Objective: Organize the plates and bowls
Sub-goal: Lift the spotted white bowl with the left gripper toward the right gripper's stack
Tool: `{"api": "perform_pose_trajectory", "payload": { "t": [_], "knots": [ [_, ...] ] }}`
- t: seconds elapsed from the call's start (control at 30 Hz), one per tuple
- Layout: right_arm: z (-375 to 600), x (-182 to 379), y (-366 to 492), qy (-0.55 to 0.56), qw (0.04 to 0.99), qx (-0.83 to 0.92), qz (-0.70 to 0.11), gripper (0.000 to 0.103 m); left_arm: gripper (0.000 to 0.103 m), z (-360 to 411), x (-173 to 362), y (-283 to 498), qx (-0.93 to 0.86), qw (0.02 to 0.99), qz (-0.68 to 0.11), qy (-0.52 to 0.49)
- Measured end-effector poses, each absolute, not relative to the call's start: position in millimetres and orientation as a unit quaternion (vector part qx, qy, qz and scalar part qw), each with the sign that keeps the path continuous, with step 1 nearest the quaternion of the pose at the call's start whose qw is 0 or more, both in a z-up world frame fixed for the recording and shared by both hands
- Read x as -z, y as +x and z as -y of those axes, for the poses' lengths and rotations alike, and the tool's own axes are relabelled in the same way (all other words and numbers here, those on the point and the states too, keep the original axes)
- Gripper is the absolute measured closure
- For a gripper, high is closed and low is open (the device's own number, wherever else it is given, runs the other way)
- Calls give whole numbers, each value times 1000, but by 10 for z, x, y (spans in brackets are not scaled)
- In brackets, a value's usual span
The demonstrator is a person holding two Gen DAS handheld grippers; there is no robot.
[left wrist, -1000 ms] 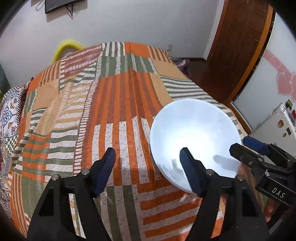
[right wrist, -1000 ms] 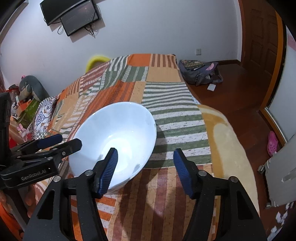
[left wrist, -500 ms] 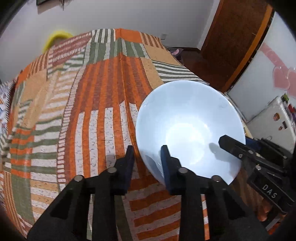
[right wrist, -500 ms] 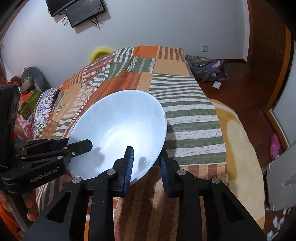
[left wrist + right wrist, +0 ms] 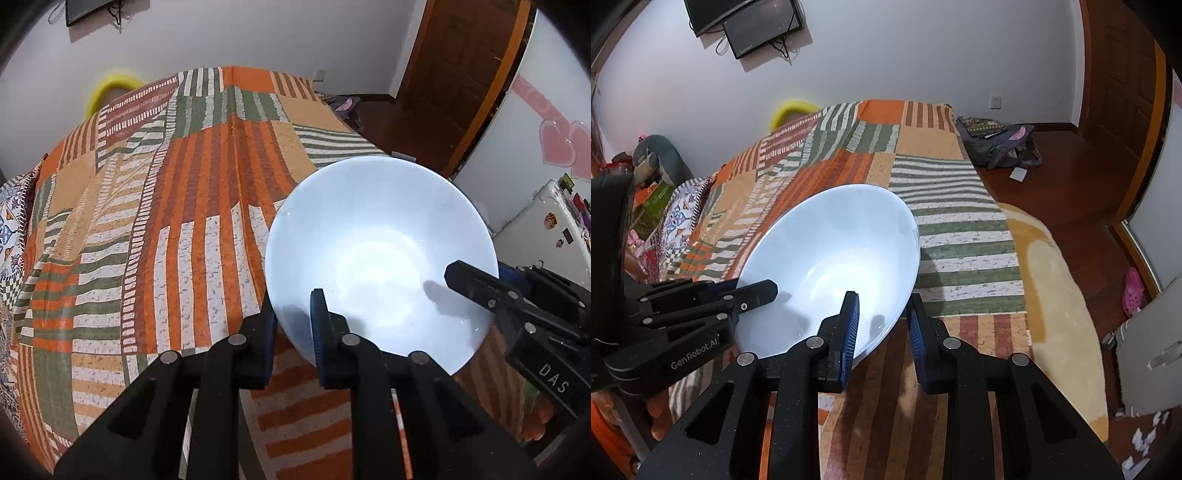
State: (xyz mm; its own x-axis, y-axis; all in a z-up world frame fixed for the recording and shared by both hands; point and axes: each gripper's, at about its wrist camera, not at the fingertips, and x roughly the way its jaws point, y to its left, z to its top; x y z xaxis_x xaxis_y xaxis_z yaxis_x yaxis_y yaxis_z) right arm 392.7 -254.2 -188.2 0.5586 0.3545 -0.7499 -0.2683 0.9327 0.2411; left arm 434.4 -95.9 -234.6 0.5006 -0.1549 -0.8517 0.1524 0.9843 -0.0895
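Observation:
A large white bowl (image 5: 380,258) is held over the striped bedspread (image 5: 166,206), empty inside. My left gripper (image 5: 293,326) is shut on the bowl's near left rim, one finger inside and one outside. My right gripper (image 5: 881,325) is shut on the bowl's (image 5: 831,266) near right rim in the same way. Each gripper shows in the other's view: the right one (image 5: 476,284) at the bowl's right edge, the left one (image 5: 753,291) at its left edge. The bowl looks lifted and tilted.
The patchwork bedspread (image 5: 923,206) covers a bed. A bag (image 5: 997,144) lies on the wood floor beyond it. A cream rug (image 5: 1056,280) lies to the right. A wooden door (image 5: 461,74) and a white fridge (image 5: 546,229) stand at the right. A yellow ring (image 5: 107,88) is behind the bed.
Both grippers went from wide open to shut on the bowl's rim. The bowl has since risen off the bedspread and sits closer in both views.

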Motion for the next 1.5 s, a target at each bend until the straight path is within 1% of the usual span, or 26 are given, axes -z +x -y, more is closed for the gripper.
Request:
{"api": "perform_pose_trajectory", "payload": {
  "t": [0.33,0.8,1.1,1.5],
  "knots": [
    [2546,1487,3647,52,895,-188,-402,79,86,926,1808,3971,96,884,-458,-14],
    [2321,1004,3081,31,905,-227,-358,79,86,635,1103,3069,93,907,-411,-23],
    [2017,929,2774,17,900,-259,-349,79,86,265,926,2464,76,913,-399,-37],
    [1464,999,2419,-1,881,-316,-353,79,86,-383,955,1703,31,917,-394,-58]
  ]
}}
